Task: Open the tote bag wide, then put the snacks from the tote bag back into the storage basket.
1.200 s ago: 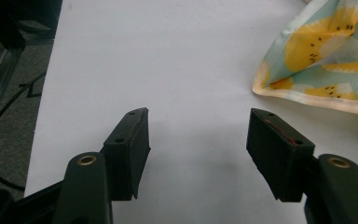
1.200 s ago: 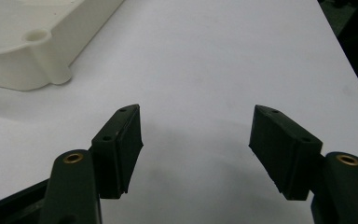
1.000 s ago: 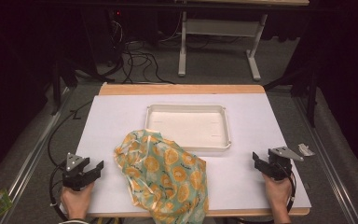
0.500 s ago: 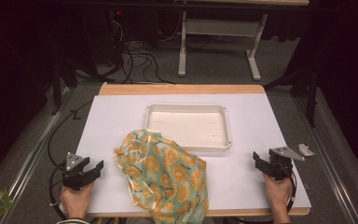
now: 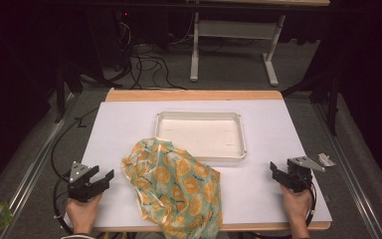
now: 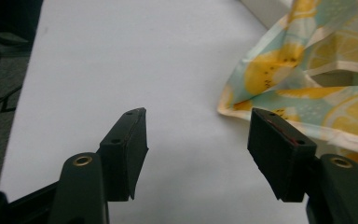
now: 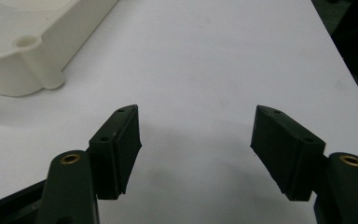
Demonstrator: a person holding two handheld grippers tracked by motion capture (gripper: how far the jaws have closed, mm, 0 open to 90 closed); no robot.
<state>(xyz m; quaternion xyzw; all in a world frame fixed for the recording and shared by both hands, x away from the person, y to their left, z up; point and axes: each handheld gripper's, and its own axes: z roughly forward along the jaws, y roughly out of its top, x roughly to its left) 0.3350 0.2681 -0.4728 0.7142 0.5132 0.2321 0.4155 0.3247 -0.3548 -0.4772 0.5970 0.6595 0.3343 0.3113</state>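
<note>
Crumpled lemon-print cloth [image 5: 176,191] beside rectangular white plastic tray [image 5: 238,149]; left hand-held gripper [image 5: 98,180] and right hand-held gripper [image 5: 278,175] both released.

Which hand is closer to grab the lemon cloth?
Probably the left. The left gripper is open with the lemon cloth right beside its jaw; the right gripper, also open, faces bare table.
</note>
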